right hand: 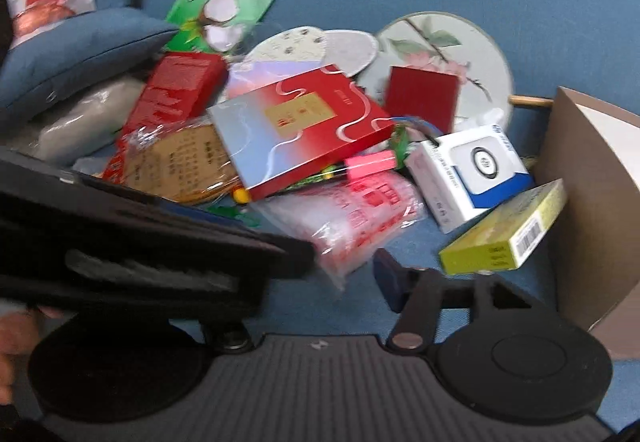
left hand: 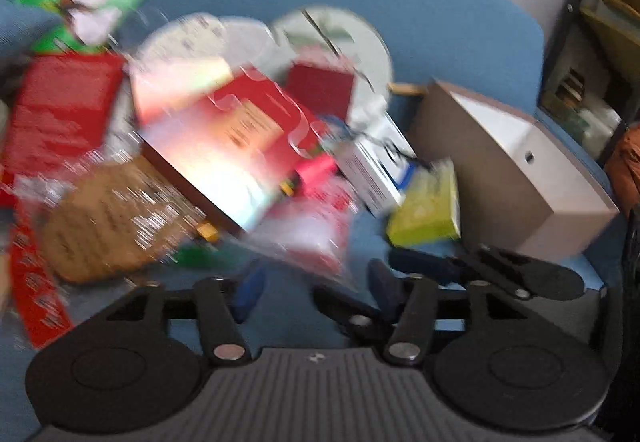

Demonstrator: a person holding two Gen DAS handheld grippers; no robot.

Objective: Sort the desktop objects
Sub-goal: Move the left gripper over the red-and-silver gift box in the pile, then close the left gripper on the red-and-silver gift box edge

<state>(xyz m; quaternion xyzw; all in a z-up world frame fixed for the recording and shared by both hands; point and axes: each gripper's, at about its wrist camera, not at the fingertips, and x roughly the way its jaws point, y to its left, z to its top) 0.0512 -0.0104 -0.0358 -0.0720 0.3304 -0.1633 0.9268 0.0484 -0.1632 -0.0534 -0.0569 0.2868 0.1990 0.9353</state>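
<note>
Left wrist view is smeared by motion, yet the left gripper [left hand: 312,292] shows its blue-padded fingers [left hand: 250,292] spread apart with nothing between them, low over the blue fabric surface [left hand: 440,21] at the near edge of the pile. Right wrist view shows only one blue finger [right hand: 386,278] of the right gripper; the other is hidden behind the left tool's black body [right hand: 132,238], so I cannot tell whether it is parted or closed. Just ahead of the fingers lies a crinkled clear bag with red print [right hand: 352,217], and past it a red-and-silver gift box [right hand: 296,125] rests tilted on other items. To the right a white-and-blue box [right hand: 472,173] and a yellow-green box [right hand: 508,234] lean beside a grey open container [right hand: 592,177]. A sound approach, I judge, would take the loose outer boxes first, gripping across a narrow edge, since pulling the bag may drag whatever rests on it.
</note>
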